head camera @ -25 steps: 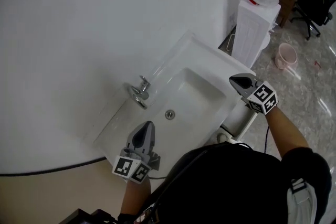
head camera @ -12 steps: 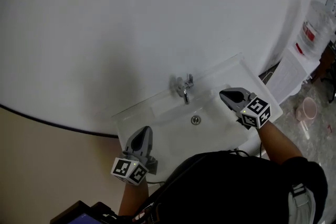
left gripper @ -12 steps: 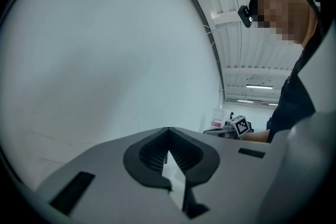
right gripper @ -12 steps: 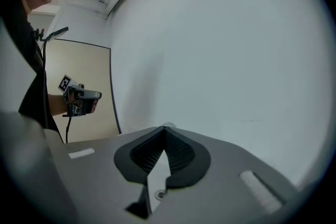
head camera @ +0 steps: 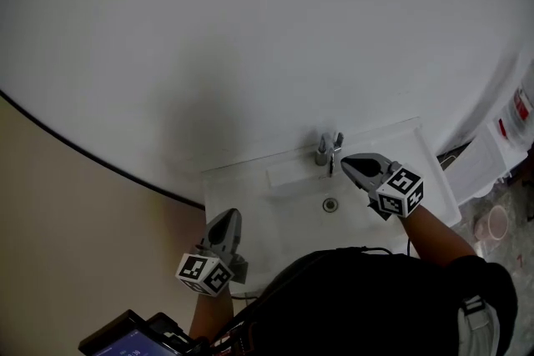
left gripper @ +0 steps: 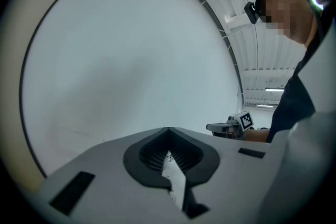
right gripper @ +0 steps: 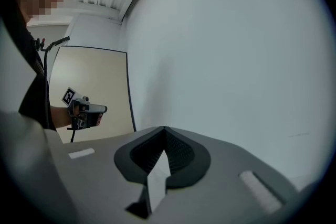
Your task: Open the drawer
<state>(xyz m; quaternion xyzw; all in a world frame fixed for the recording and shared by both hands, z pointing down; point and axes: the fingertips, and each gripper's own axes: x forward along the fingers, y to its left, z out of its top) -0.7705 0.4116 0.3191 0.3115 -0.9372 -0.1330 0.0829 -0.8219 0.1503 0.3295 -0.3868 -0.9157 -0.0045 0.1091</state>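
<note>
R tool [head camera: 345, 160] now by tap [head camera: 327, 151], level

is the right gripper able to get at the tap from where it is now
Probably yes. The right gripper hangs over the sink, its tip near the tap, with nothing between them. Its jaws are shut, so they must open before gripping it.

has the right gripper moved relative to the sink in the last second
Yes. The right gripper has moved from the right edge of the sink in toward the faucet, and its tip is now just beside it.
</note>
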